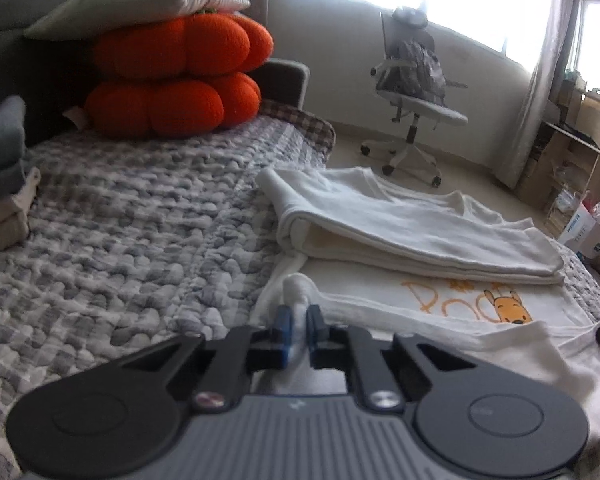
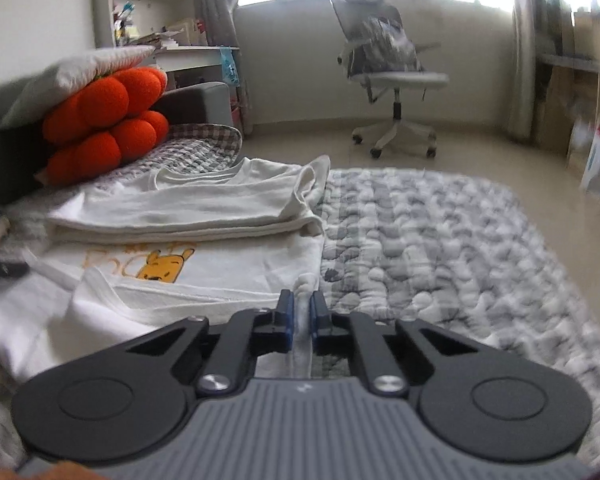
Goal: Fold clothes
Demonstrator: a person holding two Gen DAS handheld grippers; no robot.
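A bed (image 1: 140, 216) covered with a puffy grey-and-white quilt carries everything. On it lies a white T-shirt (image 1: 440, 236) with a yellow bear print, its top part folded over, and at the head end sit two orange pumpkin cushions (image 1: 172, 80) stacked with a pale pillow (image 1: 140, 0) on top. A pile of folded clothes (image 1: 2, 184) rests at the far left edge
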